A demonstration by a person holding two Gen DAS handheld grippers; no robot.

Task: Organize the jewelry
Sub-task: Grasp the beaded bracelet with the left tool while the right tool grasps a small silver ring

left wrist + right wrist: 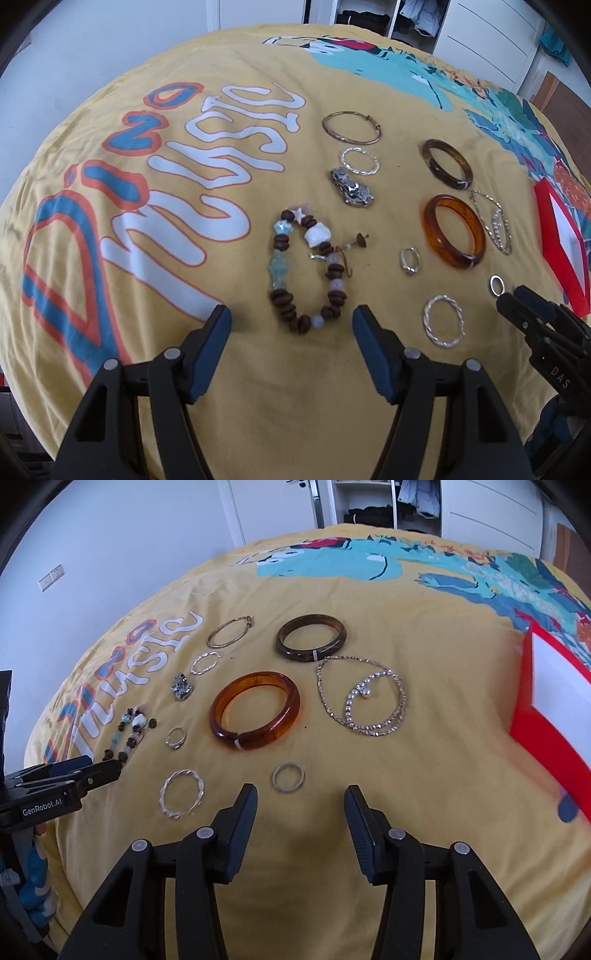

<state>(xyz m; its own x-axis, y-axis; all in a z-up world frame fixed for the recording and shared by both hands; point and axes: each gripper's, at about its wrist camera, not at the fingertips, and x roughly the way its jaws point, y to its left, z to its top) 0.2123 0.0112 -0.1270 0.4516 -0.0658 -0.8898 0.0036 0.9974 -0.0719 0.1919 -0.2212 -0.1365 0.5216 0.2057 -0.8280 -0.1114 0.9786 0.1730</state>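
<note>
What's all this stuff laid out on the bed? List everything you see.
bedspread: one, yellow with a cartoon print and lettering, under everything
beaded bracelet: one, brown, white and pale blue, in front of the left claw
amber bangle: one, orange, mid-spread
dark bangle: one, brown, beyond the amber one
thin hoop: one, gold-toned, far left
twisted hoops: two, silver, one near, one far
chain necklace: one, silver, right of the bangles
brooch: one, silver, centre
small ring: one, silver, left of the amber bangle
flat ring: one, silver, ahead of the right claw
box: one, red, white inside, right edge
left claw: open, empty
right claw: open, empty
</note>
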